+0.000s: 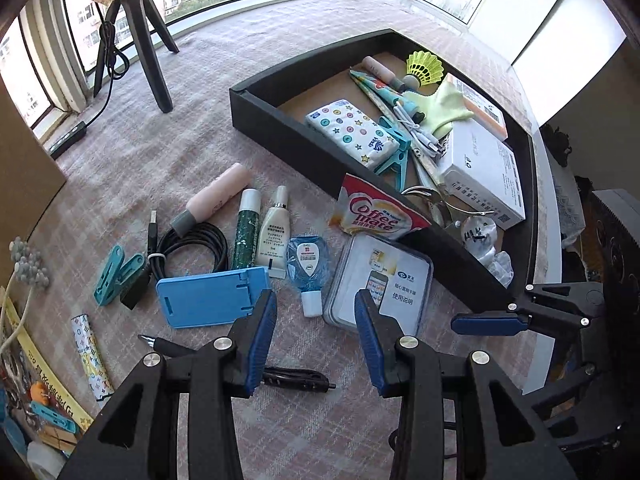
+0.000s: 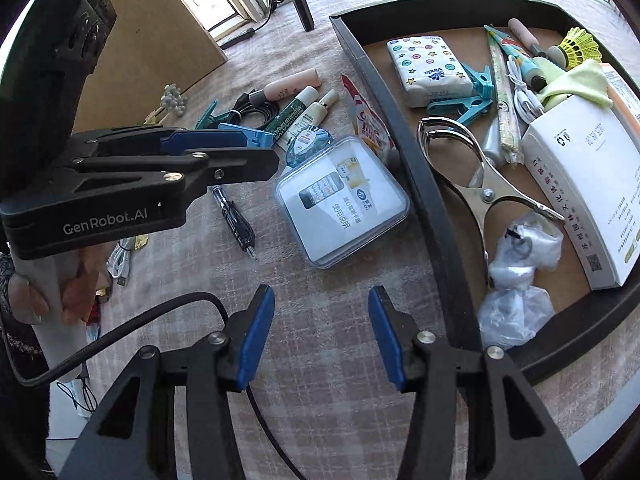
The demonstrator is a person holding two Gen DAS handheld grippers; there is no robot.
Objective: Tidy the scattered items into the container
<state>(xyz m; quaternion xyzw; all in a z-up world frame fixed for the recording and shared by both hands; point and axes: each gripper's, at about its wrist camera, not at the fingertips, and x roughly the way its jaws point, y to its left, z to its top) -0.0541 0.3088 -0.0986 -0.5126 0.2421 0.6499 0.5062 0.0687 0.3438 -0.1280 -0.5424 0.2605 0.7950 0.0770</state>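
Nearest the lens: left gripper [image 1: 316,336], jaws apart and empty, above the black pen [image 1: 294,380], long axis crosswise. Right gripper [image 2: 322,332] also parted, empty, farther off. Black container [image 1: 280,120] beyond, up-right.

"Coffee mate" on red-white sachet [image 1: 376,212], center of left wrist view. "Vinda" on star-patterned tissue pack [image 2: 430,70], upper center of right wrist view. "GenRobot.AI" on black left tongs [image 2: 276,150] body, left side. "使用说明" on clear plastic case [image 2: 342,204].
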